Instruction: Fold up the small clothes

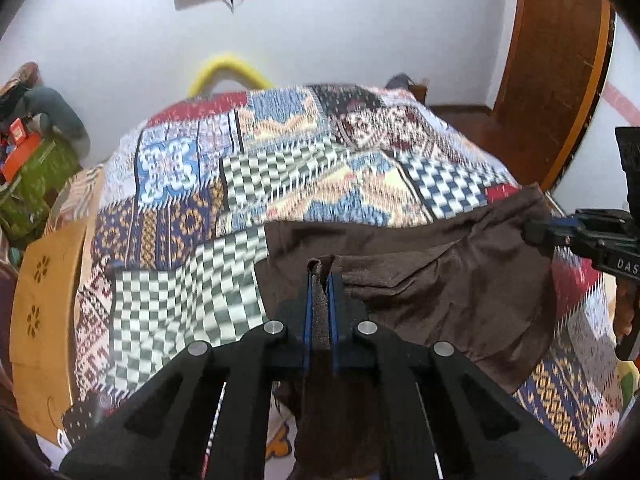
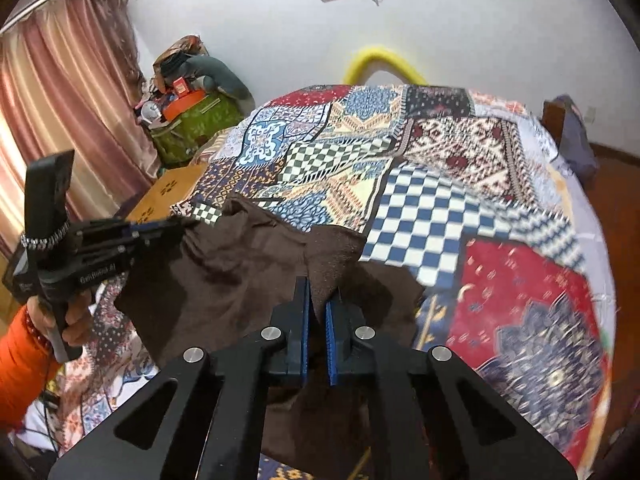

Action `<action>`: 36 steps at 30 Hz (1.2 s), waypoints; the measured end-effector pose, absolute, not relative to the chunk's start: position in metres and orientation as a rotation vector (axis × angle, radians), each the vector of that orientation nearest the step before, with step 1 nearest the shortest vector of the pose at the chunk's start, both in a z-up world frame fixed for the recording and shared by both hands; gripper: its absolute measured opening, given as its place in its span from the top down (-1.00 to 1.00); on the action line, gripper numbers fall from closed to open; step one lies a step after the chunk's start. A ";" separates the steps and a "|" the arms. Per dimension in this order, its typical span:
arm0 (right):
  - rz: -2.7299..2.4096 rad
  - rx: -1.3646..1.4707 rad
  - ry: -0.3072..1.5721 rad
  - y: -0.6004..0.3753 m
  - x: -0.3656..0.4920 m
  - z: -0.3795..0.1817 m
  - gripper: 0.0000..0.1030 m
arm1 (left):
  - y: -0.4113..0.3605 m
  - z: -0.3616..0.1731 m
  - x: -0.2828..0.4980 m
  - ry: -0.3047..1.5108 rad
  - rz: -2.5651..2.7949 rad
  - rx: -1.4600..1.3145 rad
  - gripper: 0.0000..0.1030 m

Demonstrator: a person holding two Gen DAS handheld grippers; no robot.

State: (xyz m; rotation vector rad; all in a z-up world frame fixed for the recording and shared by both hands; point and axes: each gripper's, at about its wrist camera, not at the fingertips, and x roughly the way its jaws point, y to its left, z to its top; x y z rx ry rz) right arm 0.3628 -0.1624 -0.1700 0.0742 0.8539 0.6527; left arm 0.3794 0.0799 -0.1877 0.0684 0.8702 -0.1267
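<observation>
A small brown garment [image 1: 440,280] hangs stretched between my two grippers above the patchwork bedspread [image 1: 280,160]. My left gripper [image 1: 320,280] is shut on one top corner of it. It also shows in the right wrist view [image 2: 182,226] at the left, pinching that corner. My right gripper [image 2: 318,300] is shut on the other top corner of the brown garment [image 2: 240,272]. It also shows in the left wrist view [image 1: 536,230] at the right edge. The lower part of the cloth droops below both grippers and out of sight.
The patchwork bedspread [image 2: 460,208] covers the bed ahead. A wooden bed end [image 1: 44,304] lies left. A cluttered green box [image 2: 192,120] and pink curtains [image 2: 60,100] stand at the left. A wooden door [image 1: 552,80] is at the right.
</observation>
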 end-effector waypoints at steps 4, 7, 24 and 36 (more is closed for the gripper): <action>0.614 0.041 0.917 -0.164 0.381 -0.182 0.88 | 0.084 -0.202 0.398 0.891 -0.103 0.036 0.88; 0.571 0.021 0.936 -0.165 0.390 -0.195 0.88 | 0.088 -0.221 0.411 0.933 -0.088 0.021 0.88; 0.577 -0.040 0.757 -0.158 0.340 -0.161 0.33 | 0.097 -0.197 0.396 0.949 -0.074 0.029 0.57; 0.639 -0.071 0.914 -0.120 0.316 -0.215 0.17 | 0.089 -0.232 0.343 1.046 -0.078 0.081 -0.02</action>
